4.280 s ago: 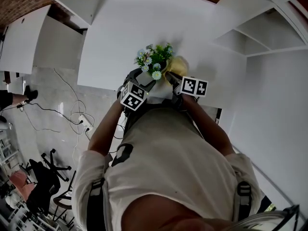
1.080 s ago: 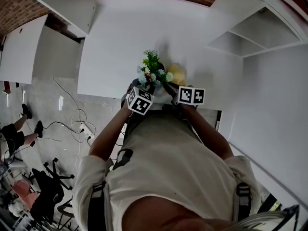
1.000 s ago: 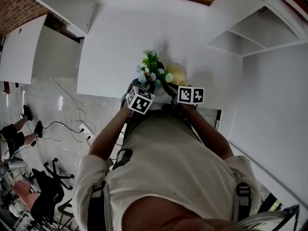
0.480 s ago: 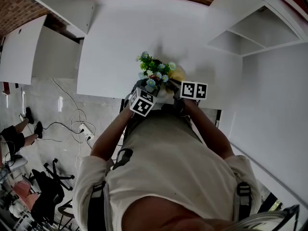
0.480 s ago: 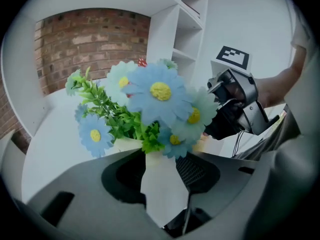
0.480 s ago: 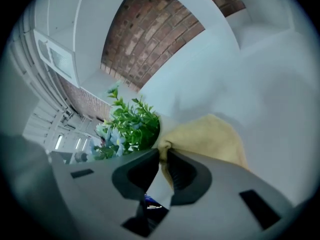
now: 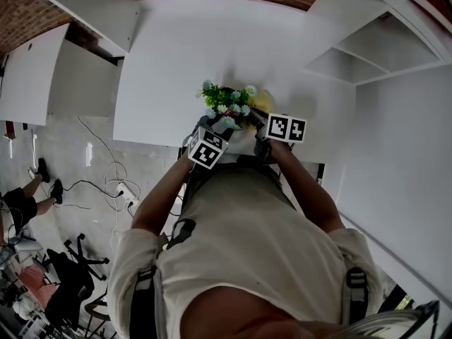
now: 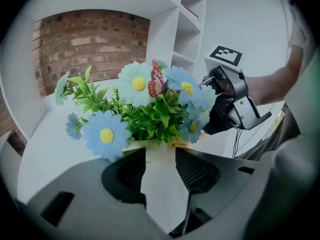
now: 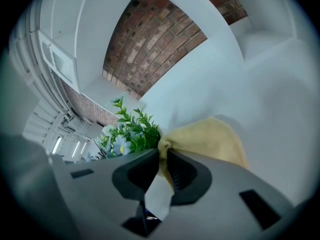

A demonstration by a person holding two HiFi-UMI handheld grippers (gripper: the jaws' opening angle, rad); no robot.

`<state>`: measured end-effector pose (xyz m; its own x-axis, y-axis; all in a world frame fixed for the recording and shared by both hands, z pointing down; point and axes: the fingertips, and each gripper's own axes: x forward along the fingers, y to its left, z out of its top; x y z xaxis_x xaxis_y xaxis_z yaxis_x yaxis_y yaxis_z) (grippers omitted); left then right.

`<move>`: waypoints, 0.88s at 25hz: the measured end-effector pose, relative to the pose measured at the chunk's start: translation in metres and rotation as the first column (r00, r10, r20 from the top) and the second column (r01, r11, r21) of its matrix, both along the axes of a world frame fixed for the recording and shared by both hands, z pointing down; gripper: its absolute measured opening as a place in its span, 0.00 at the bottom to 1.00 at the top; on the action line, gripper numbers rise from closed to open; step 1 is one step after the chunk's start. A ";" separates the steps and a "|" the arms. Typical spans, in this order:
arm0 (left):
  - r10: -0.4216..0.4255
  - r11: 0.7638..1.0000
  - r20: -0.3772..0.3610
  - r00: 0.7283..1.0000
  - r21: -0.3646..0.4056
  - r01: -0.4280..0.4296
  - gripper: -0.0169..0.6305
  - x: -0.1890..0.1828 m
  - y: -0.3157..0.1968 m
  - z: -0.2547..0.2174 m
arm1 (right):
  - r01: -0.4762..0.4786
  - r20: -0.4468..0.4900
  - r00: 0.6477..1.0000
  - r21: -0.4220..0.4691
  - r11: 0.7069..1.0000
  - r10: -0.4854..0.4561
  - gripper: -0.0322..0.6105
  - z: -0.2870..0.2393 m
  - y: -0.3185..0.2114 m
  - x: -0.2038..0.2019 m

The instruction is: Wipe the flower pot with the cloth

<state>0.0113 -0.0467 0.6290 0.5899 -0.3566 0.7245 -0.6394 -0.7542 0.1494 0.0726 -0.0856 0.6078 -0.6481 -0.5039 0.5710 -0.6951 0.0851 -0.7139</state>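
Between the jaws of the left gripper [image 8: 160, 151], which stand about halfway apart, sits the single white flower pot [image 8: 162, 194], both pads pressed to its sides. Its one bunch of blue flowers [image 8: 135, 109] rises just beyond the jaw tips. The right gripper [image 9: 163, 153] has its jaws nearly together, pinching a fold of the one yellow cloth [image 9: 212, 139], which spreads beyond them, just beside the flowers. Whether the cloth touches the pot cannot be told. Both grippers hover over the near edge of the white table [image 7: 176, 48].

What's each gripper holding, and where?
Left gripper clamps the white flower pot across its body, under the flowers. Right gripper pinches the yellow cloth at a bunched fold.
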 end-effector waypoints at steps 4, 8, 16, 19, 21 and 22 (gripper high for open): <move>-0.025 1.000 -0.043 0.999 0.001 0.025 0.34 0.004 0.000 0.000 | 0.029 0.004 1.000 -0.011 1.000 -0.028 0.15 0.007 0.010 -0.004; -0.015 1.000 -0.058 0.998 -0.012 0.014 0.34 0.002 0.003 0.003 | 0.078 -0.010 0.997 -0.046 0.996 -0.078 0.15 0.021 0.025 -0.013; -0.003 0.994 0.055 0.998 0.111 -0.003 0.39 -0.063 -0.050 -0.002 | 0.004 -0.009 1.000 -0.013 1.000 -0.004 0.15 0.010 0.000 0.001; 0.142 0.985 -0.019 0.990 0.104 -0.139 0.51 -0.047 -0.057 -0.016 | 0.002 0.001 1.000 -0.003 1.000 -0.002 0.15 0.002 -0.006 0.003; 0.221 0.972 -0.020 0.975 0.082 -0.218 0.54 -0.037 -0.055 -0.015 | 0.006 0.002 1.000 -0.002 1.000 -0.006 0.15 0.001 -0.006 0.001; 0.247 0.967 -0.002 0.969 0.074 -0.246 0.55 -0.034 -0.055 -0.010 | 0.009 0.003 1.000 -0.002 1.000 -0.009 0.15 0.001 -0.005 0.001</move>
